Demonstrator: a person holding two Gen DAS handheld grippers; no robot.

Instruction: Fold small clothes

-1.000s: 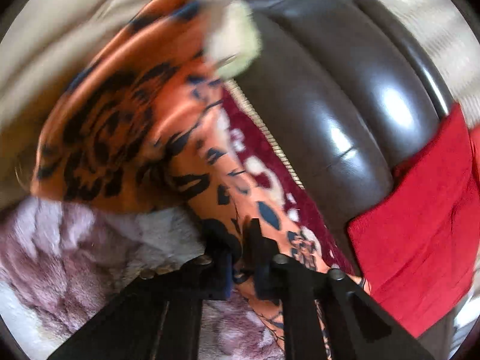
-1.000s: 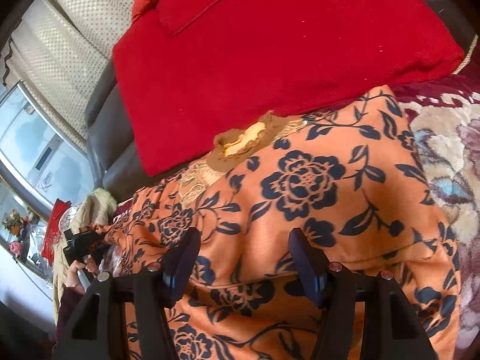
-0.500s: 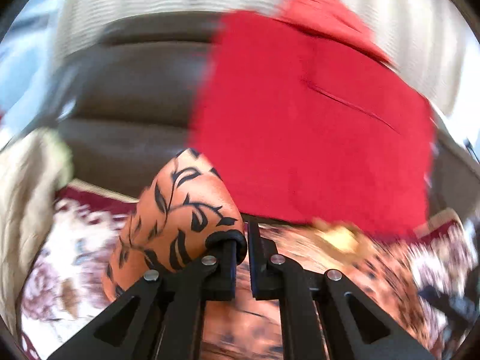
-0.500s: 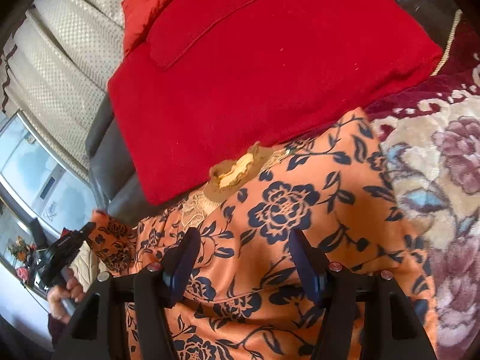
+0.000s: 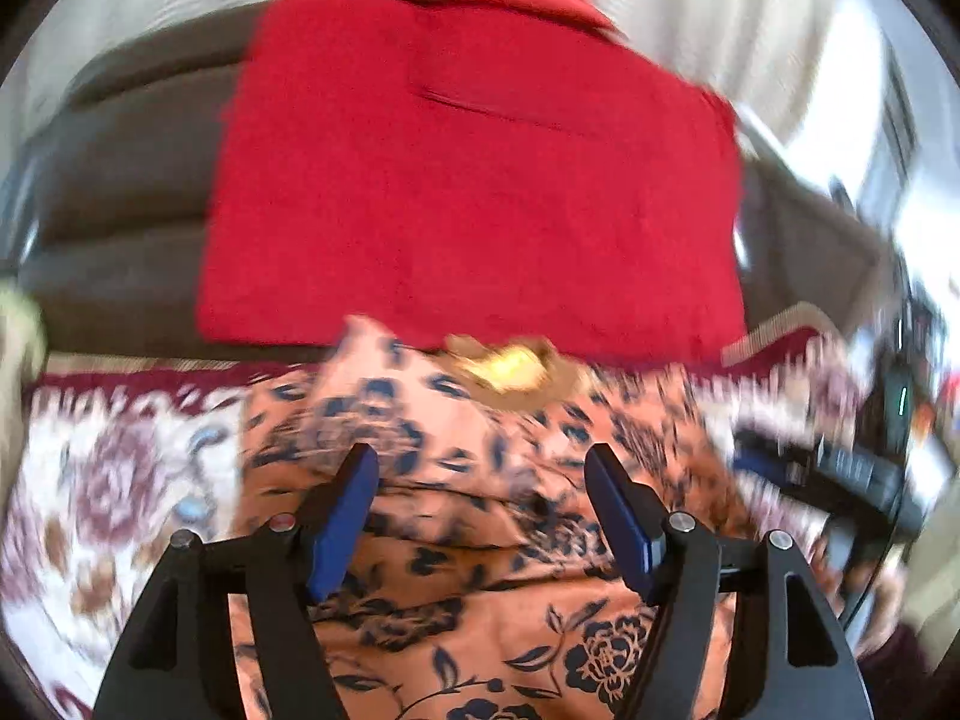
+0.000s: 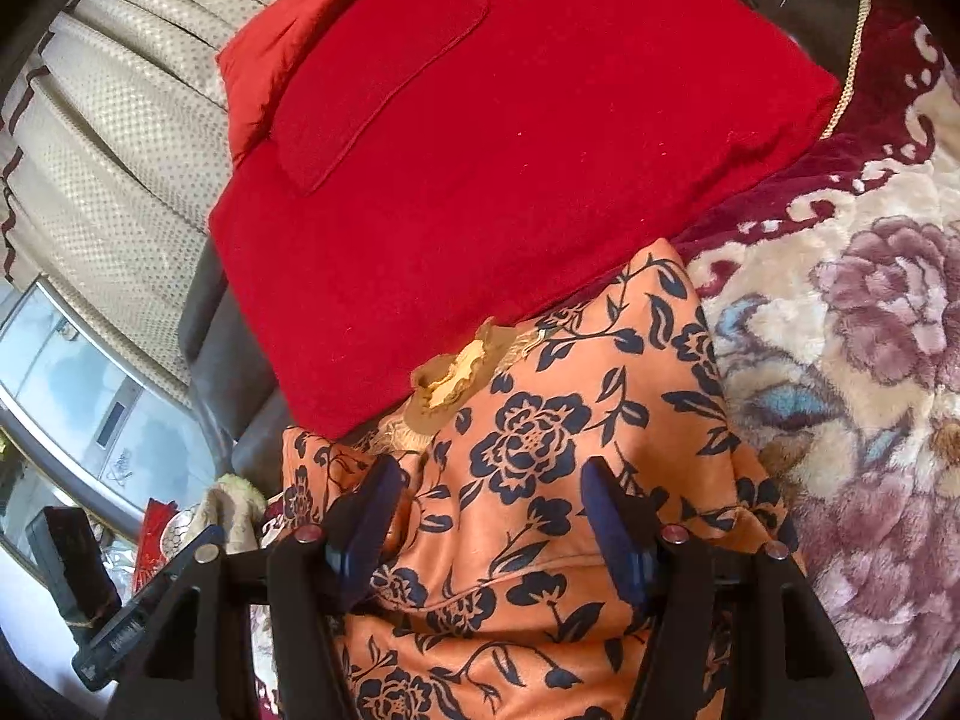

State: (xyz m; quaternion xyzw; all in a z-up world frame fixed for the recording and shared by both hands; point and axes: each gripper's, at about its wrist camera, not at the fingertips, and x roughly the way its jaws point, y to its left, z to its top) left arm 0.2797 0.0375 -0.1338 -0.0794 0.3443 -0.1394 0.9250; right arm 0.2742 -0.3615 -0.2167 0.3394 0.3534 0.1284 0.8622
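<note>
Two grippers hang over one orange floral garment [image 6: 540, 480], which lies on a plush flowered blanket [image 6: 870, 360] with its gold collar [image 6: 456, 372] against a red cushion [image 6: 510, 150].

Starting at the left: the left gripper [image 5: 480, 516] has just been opening, and its blue pads now stand wide apart with cloth below them but nothing pinched, so the folded-over side lies released ahead of and beneath it. Further right, the right gripper [image 6: 489, 516] is likewise spread, its jaws straddling the garment's middle without pressing on it.

I judge that one side fold has just been laid. To do the step well, the next grasp should take the opposite edge near a corner, lift only enough to clear the cloth, and carry it across so the edges line up; pressing the crease flat afterwards would keep the slippery-looking fabric from springing back.

The left wrist view is motion-blurred, yet it alone shows the blanket to the left of the garment and the right-hand tool at its right margin. The right wrist view is sharp, giving the flower print, the blanket to the garment's right, and a curtain [image 6: 120, 120] and window [image 6: 72, 396] to the left.
</note>
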